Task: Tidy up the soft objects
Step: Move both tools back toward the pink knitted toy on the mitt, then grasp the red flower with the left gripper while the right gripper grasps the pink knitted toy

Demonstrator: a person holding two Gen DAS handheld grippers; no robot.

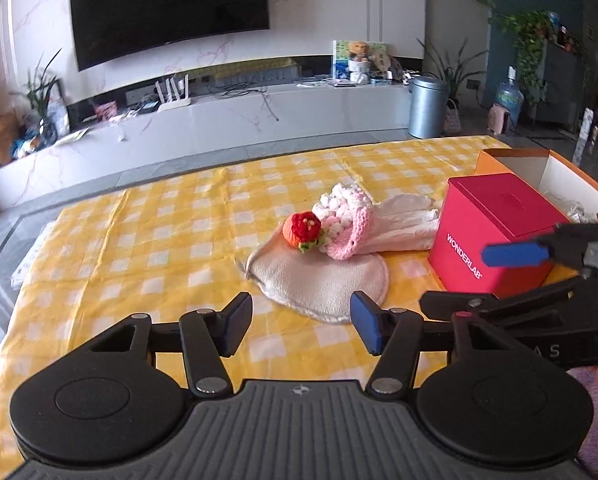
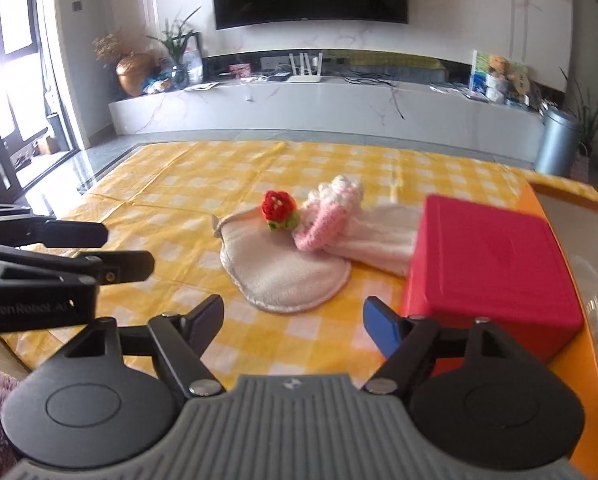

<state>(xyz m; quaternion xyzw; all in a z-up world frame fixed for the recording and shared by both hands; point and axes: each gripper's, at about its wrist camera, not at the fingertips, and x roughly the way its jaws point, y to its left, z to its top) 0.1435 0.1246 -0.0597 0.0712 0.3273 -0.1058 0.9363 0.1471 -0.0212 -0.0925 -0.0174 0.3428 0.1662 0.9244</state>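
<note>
left tool (image 1: 301,326) and right tool (image 2: 293,326), both with jaws apart and empty, above the checked bench (image 1: 159,240); ahead of them the round pad (image 1: 319,280), red knitted flower (image 1: 303,230), pink knit (image 1: 345,220); red box (image 1: 495,232) right of the tools.

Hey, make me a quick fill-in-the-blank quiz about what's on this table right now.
1. The red crocheted flower rests on the round ____ cloth pad.
2. The tablecloth is checked white and ____.
3. The word printed on the pink box is ____.
4. The left gripper holds ____ between its fingers.

Missing words: white; yellow; WONDERLAB; nothing
</note>
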